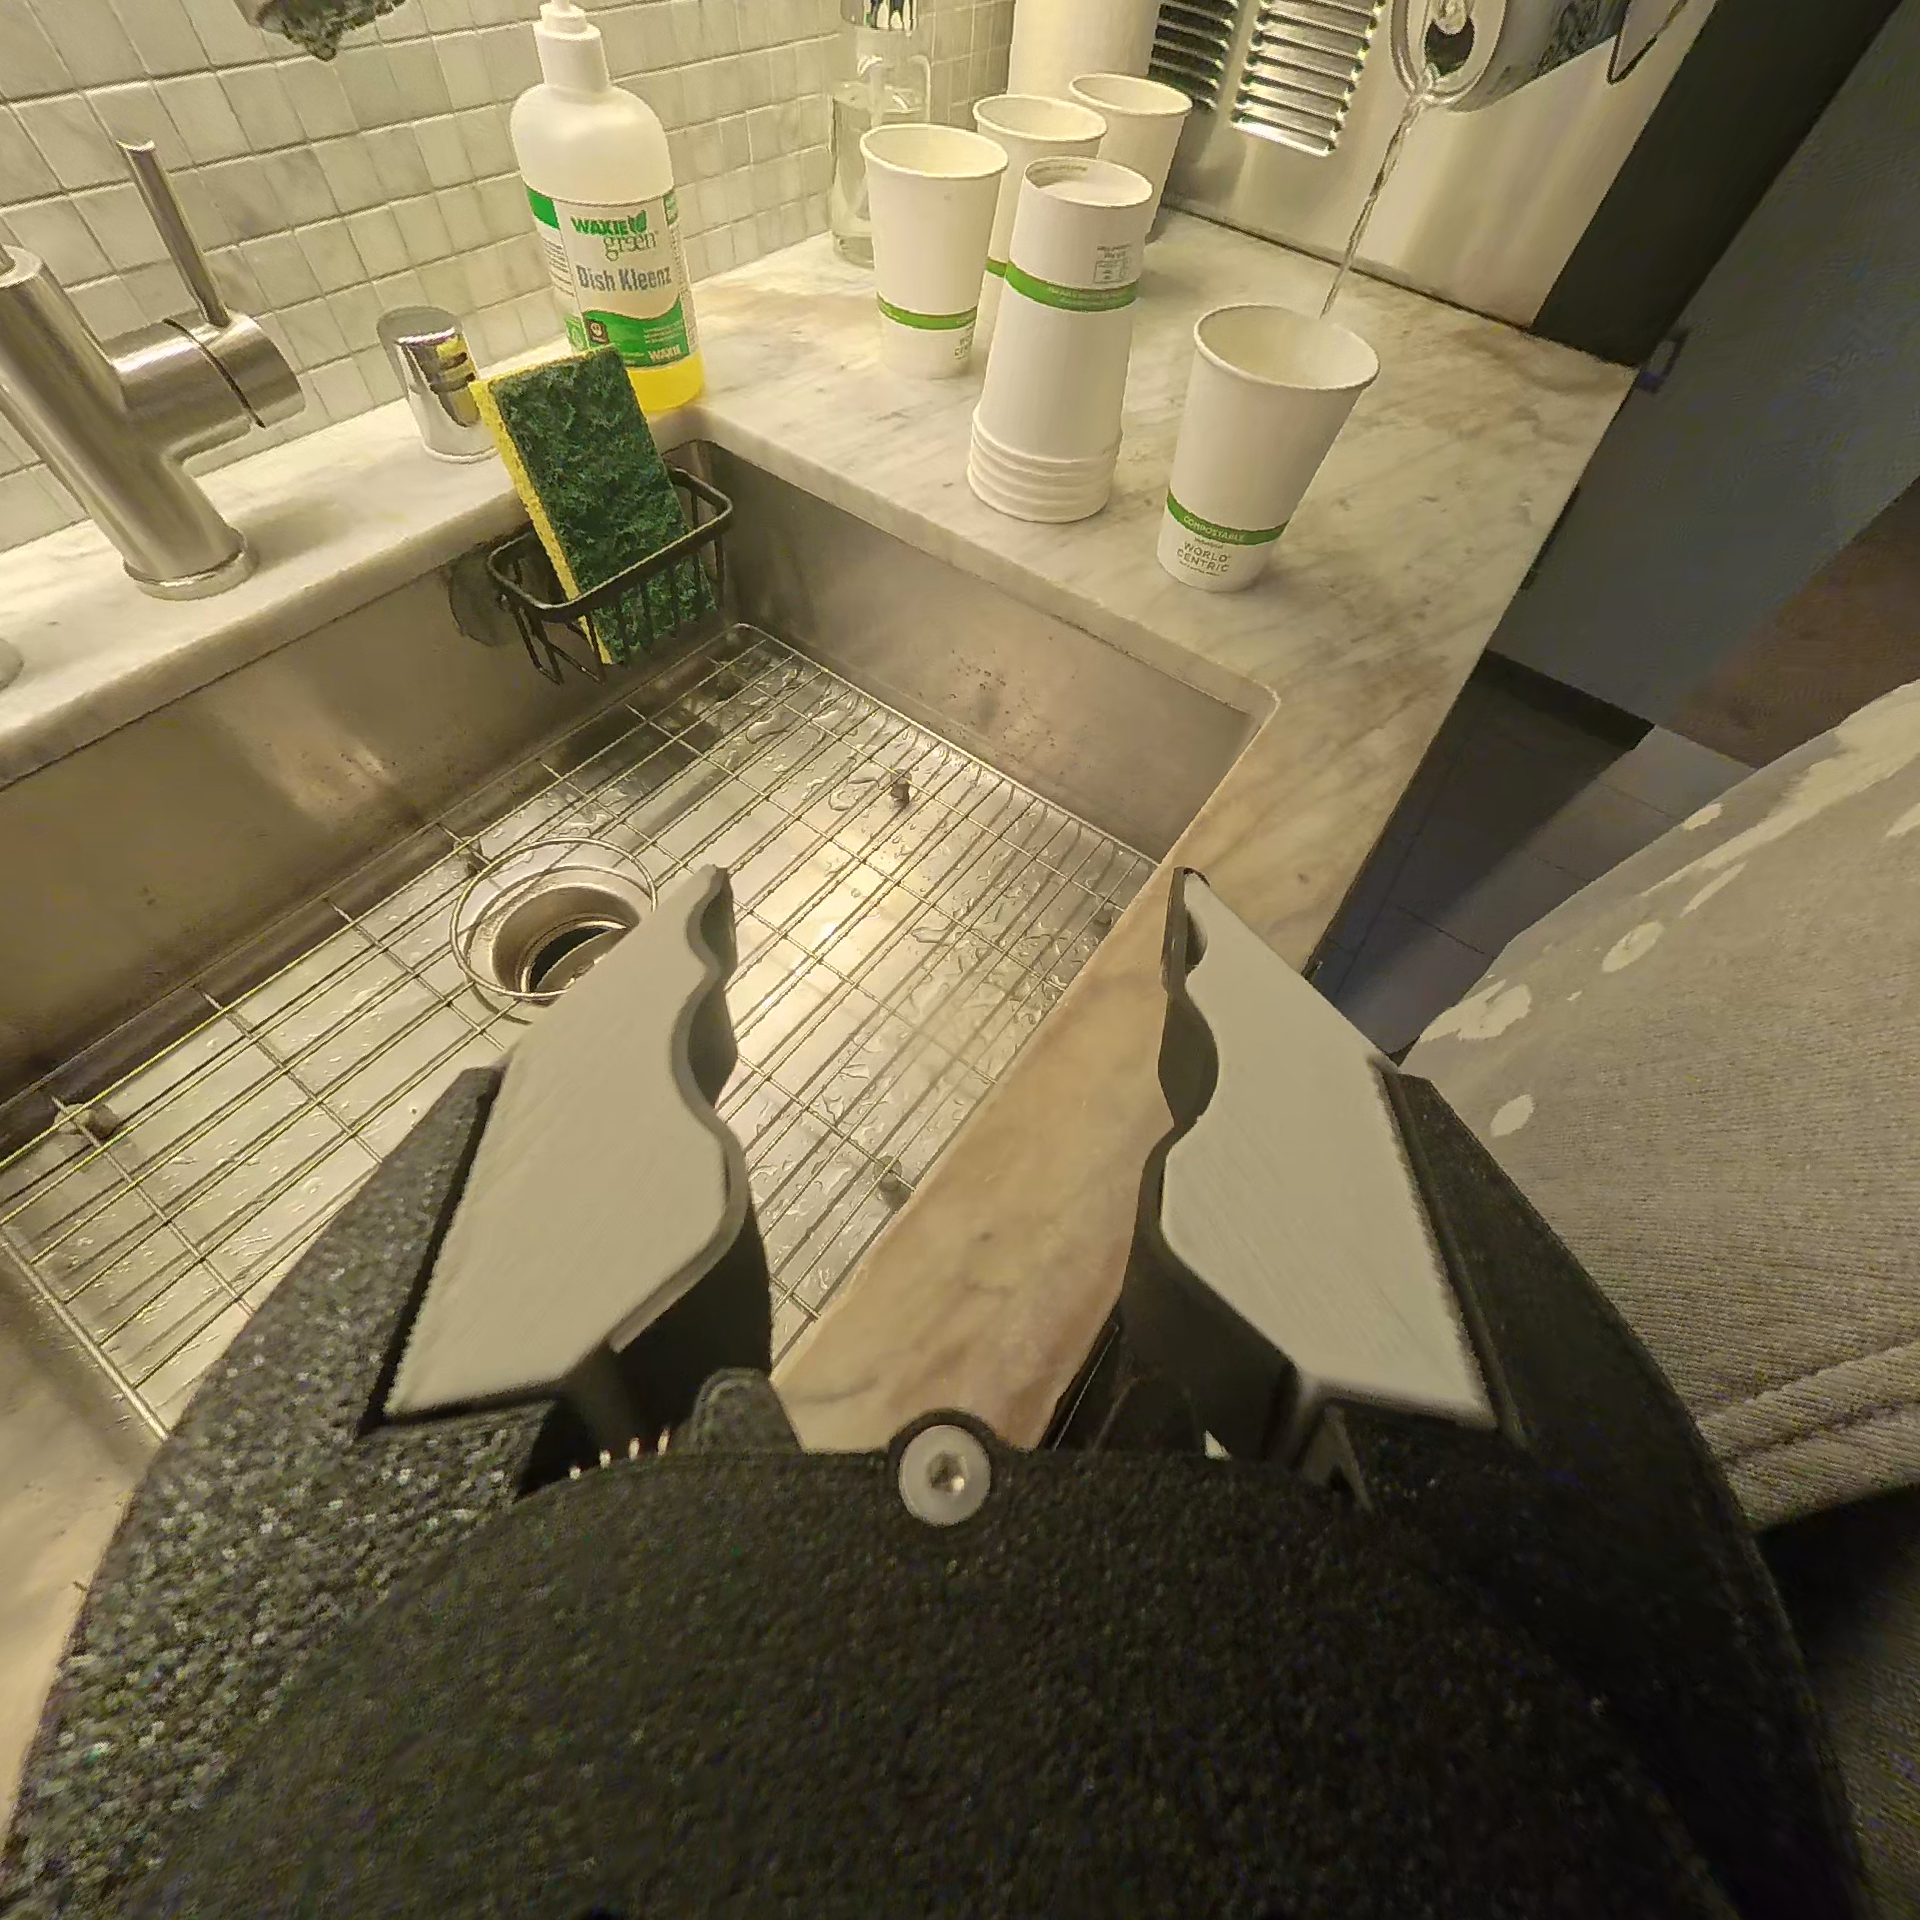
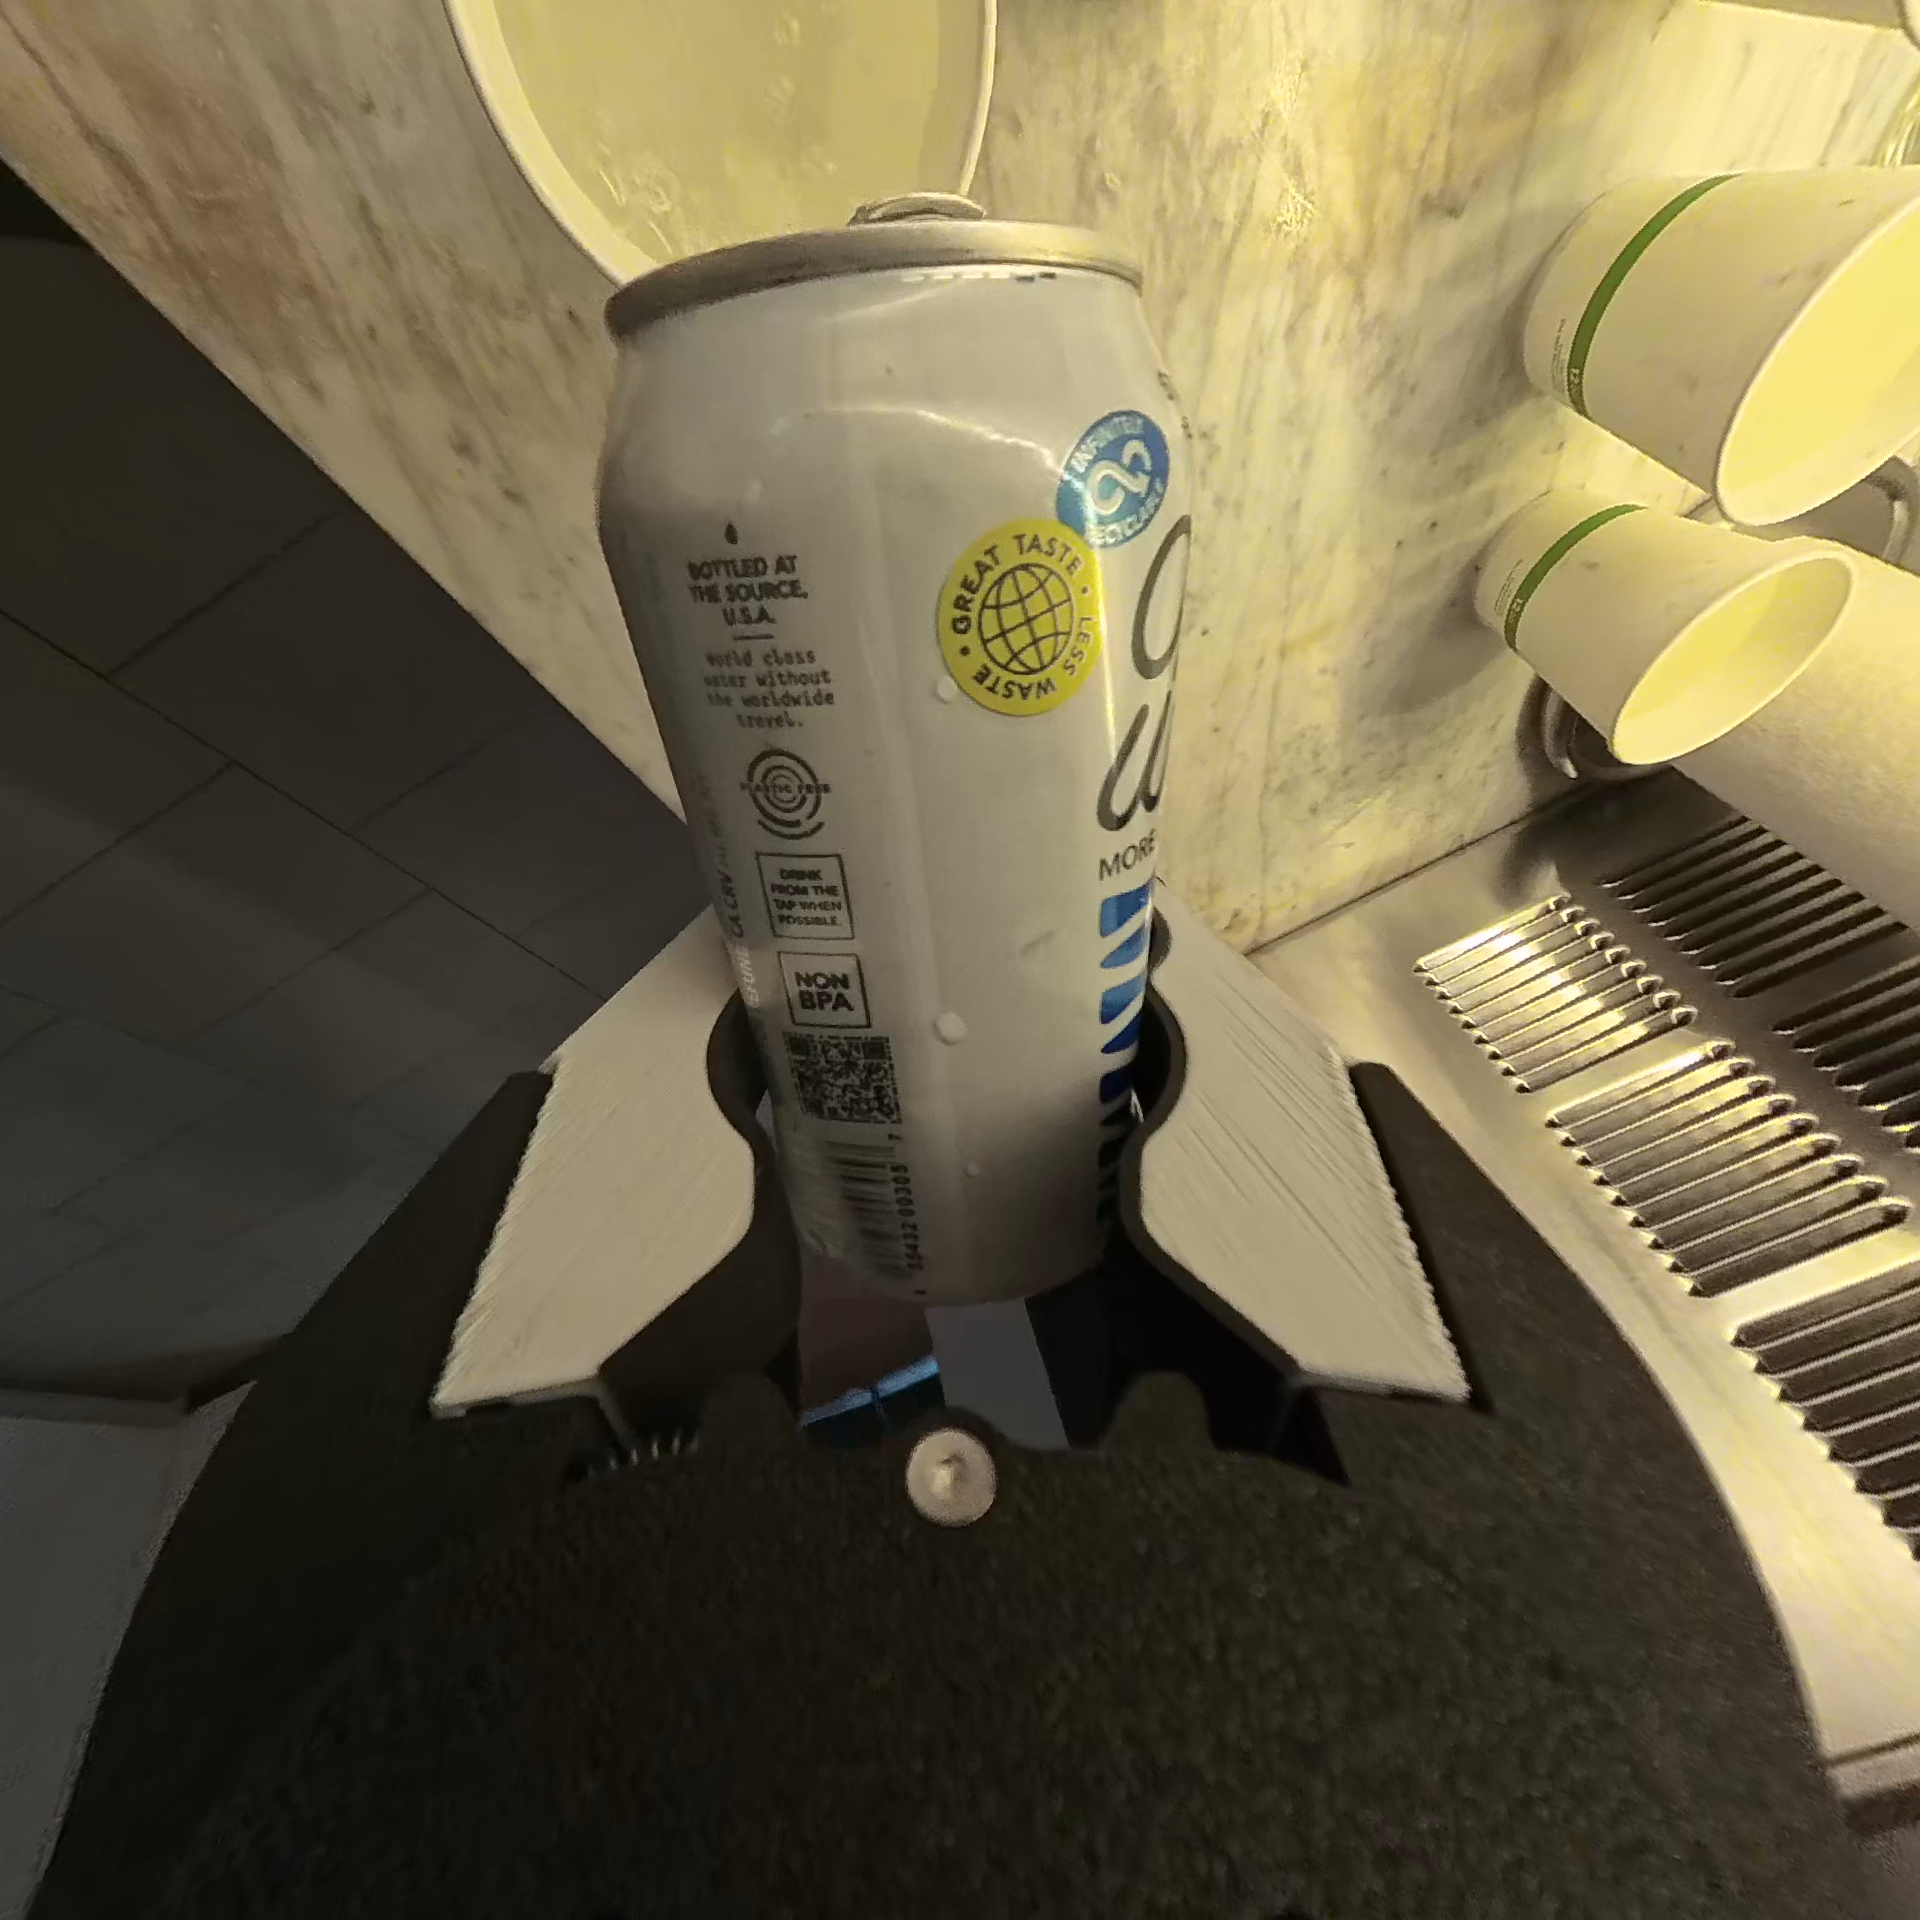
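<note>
My right gripper (image 2: 940,997) is shut on a white drink can (image 2: 894,727), tipped with its top towards a white paper cup (image 2: 727,114) below it. In the left wrist view the can (image 1: 1455,52) shows at the top right, and a thin stream of water (image 1: 1361,218) falls from it into the paper cup (image 1: 1262,436) on the marble counter (image 1: 1455,540). My left gripper (image 1: 951,914) is open and empty, held over the right edge of the steel sink (image 1: 935,665), well short of the cup.
Several more white paper cups (image 1: 935,249) and an upturned stack of cups (image 1: 1060,343) stand behind it. A dish soap bottle (image 1: 608,208), a green sponge (image 1: 592,499) in a black wire holder, and a faucet (image 1: 135,395) line the sink's back. A wire grid (image 1: 623,935) covers the sink floor. A grey sleeve (image 1: 1714,1039) is at right. One gripper's finger ends stand about 50 cm off the other's.
</note>
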Motion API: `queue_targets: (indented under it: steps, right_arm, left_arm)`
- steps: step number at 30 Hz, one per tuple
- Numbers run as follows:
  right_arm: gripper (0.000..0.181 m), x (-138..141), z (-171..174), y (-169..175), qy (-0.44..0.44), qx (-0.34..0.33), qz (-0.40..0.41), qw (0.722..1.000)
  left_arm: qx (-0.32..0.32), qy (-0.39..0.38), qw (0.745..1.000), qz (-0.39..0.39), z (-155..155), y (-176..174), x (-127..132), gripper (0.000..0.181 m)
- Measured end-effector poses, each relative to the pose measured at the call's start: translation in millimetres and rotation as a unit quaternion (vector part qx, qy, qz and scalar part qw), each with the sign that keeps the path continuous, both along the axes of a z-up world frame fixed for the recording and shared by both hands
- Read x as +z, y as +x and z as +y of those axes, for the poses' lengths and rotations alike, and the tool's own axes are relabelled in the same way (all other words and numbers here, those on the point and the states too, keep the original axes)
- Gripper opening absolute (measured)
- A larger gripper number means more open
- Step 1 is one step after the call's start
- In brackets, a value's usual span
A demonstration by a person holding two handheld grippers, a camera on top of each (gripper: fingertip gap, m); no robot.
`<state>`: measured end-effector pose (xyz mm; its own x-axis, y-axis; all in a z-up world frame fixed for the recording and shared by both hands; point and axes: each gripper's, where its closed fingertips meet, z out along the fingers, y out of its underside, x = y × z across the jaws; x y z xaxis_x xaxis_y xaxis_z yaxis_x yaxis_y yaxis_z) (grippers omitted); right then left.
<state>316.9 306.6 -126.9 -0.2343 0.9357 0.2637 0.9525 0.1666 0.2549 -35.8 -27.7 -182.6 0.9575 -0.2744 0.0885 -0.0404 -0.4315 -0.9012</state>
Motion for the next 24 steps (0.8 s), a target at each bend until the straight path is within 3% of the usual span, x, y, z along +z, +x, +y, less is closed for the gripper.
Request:
queue_targets:
  steps: [24]
  right_arm:
    - [0.066, -8, 0, -9, 0.023, 0.038, -0.038, 0.998]
  left_arm:
    - [0.004, 0.003, 1.000, -0.003, -5, 0, -2, 0.082]
